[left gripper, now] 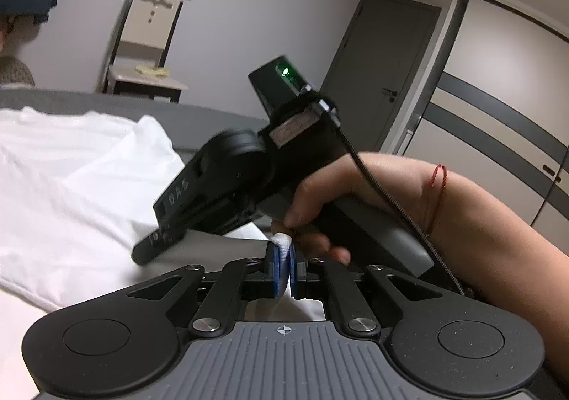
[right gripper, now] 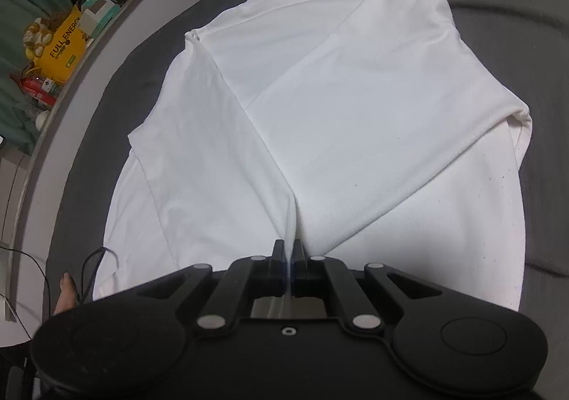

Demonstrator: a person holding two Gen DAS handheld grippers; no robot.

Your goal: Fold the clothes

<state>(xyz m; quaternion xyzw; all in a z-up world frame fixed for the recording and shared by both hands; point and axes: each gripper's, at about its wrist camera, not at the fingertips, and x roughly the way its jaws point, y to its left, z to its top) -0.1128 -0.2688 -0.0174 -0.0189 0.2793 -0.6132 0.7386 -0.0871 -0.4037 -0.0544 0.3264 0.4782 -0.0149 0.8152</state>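
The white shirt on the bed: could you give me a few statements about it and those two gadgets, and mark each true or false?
1. The left gripper is shut on a bit of the white shirt. True.
2. The right gripper hangs open, holding nothing. False: its fingers are shut on a ridge of the shirt.
3. The shirt lies on a grey bed. True.
4. The shirt is already folded into a small neat square. False: it is spread wide, with loose folds.
5. The grey door stands open. False: it is shut.
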